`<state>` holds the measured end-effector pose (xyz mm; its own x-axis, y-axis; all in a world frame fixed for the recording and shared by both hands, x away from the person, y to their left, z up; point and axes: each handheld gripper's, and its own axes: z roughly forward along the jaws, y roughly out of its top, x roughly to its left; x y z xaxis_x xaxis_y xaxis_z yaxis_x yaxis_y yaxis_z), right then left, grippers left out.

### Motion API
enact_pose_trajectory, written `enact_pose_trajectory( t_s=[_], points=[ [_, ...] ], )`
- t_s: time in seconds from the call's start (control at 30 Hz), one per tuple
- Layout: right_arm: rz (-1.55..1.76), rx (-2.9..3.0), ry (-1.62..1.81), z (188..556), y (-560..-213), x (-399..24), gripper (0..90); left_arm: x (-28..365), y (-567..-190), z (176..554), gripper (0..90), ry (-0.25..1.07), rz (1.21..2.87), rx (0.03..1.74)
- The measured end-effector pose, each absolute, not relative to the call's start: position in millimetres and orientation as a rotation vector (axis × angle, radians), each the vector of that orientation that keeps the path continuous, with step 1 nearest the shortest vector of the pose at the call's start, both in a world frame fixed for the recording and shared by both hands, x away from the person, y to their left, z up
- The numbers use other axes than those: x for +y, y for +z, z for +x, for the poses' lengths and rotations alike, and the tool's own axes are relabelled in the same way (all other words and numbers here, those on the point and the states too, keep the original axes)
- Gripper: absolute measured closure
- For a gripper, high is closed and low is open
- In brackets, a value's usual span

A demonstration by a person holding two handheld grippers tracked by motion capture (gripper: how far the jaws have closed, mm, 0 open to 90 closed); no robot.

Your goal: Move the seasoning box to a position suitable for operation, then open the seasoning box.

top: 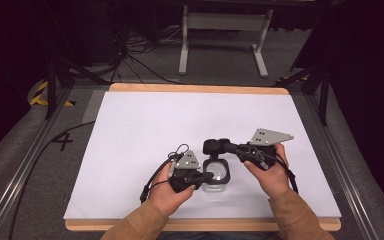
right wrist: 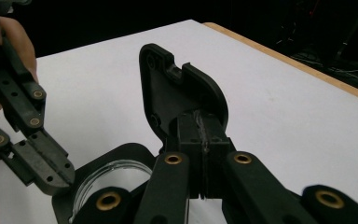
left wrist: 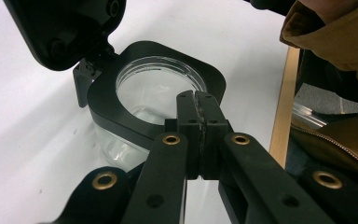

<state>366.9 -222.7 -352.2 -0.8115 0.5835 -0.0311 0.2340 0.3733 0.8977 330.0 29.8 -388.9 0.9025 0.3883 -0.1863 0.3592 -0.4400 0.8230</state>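
Glass jar (left wrist: 135, 112), black collar, hinged lid (right wrist: 182, 98) raised, both grippers' fingers pressed together.

A clear glass jar (top: 216, 176) with a black square rim stands upright, just beyond the left gripper (top: 206, 176). Its hinged black lid (top: 216, 146) stands open, at the right gripper's (top: 219, 147) tips.

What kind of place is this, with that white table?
Probably a lab or recording studio: a white table ringed by dark curtains, loose cables on grey carpet, and a person working a clear jar with hand-held grippers.
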Motion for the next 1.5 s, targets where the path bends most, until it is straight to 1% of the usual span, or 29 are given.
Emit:
enact_pose_trajectory(
  t_s=[0.2,0.5,0.63,0.87,1.1,1.23,1.3,1.37,1.4,1.43,1.5],
  points=[
    [0.756,2.279,1.433,374.0,-355.5,-221.8,90.0,29.4,-388.3,329.3,90.0,0.036,2.076,0.526],
    [0.746,2.281,1.406,375.4,-358.8,-218.4,90.0,28.7,-388.1,327.3,89.9,0.042,2.078,0.523],
    [0.74,2.286,1.402,373.3,-357.2,-218.6,89.9,30.4,-386.6,326.9,89.7,0.016,2.08,0.521],
    [0.706,2.317,1.417,362.4,-348.2,-226.7,89.6,46.2,-365.0,321.7,83.7,0.02,2.05,0.498],
    [0.684,2.32,1.446,350.4,-333.6,-233.9,84.2,70.2,-338.4,318.7,76.5,0.113,2.034,0.514],
    [0.684,2.315,1.434,344.8,-327.1,-240.2,79.5,88.6,-332.7,324.6,71.2,0.134,2.039,0.559],
    [0.699,2.325,1.422,342.8,-324.9,-244.9,75.8,97.4,-330.0,326.8,68.8,0.162,2.037,0.582],
    [0.7,2.322,1.416,342.1,-324.3,-246.6,74.8,102.1,-328.4,327.9,67.2,0.177,2.044,0.594],
    [0.704,2.312,1.409,341.7,-323.7,-249.2,73.2,108.4,-326.9,330.3,67.2,0.192,2.045,0.607],
    [0.727,2.3,1.39,342.1,-322.2,-257.0,70.2,116.6,-326.5,333.0,64.9,0.212,2.043,0.637],
    [0.748,2.272,1.382,342.6,-321.1,-263.3,67.6,125.3,-326.8,336.4,62.9,0.235,2.056,0.662]
  ],
)
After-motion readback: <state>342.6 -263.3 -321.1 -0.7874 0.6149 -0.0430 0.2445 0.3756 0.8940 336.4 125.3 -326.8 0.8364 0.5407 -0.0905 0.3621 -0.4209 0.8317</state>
